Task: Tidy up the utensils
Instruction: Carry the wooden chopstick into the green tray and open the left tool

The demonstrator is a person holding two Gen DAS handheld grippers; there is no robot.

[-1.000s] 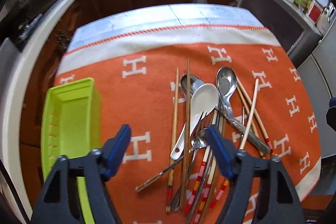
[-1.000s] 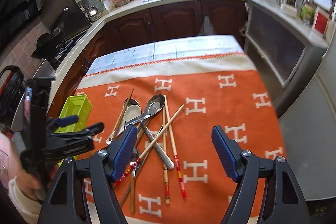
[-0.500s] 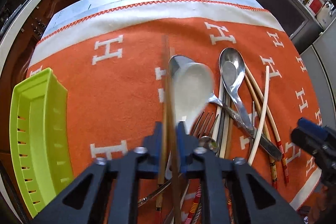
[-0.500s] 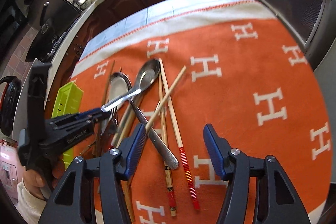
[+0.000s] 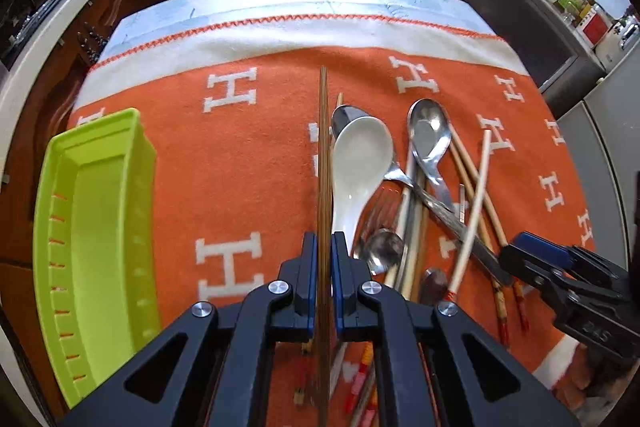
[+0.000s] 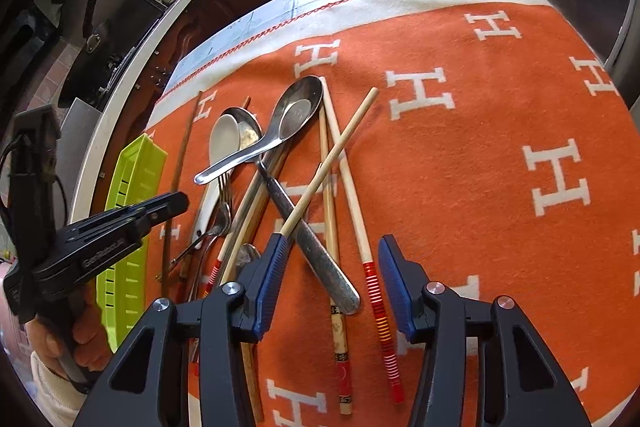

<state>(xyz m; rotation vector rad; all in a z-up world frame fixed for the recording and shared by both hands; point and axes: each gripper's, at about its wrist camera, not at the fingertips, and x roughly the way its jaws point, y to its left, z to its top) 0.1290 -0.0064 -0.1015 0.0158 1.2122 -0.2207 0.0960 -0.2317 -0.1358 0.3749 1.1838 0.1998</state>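
Sorting step: my left gripper (image 5: 323, 259) is clamped on a dark wooden chopstick (image 5: 323, 155) mid-blanket; next, carry it to the green tray (image 5: 96, 227) at the blanket's left edge. My right gripper (image 6: 334, 281) is closing around red-banded chopsticks (image 6: 370, 275), untouched.

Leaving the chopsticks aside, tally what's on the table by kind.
Green tray: 1
White ceramic spoon: 1
Large metal spoons: 2
Small metal spoon: at least 1
Fork: 1
Total: at least 6; the pile may hide more.
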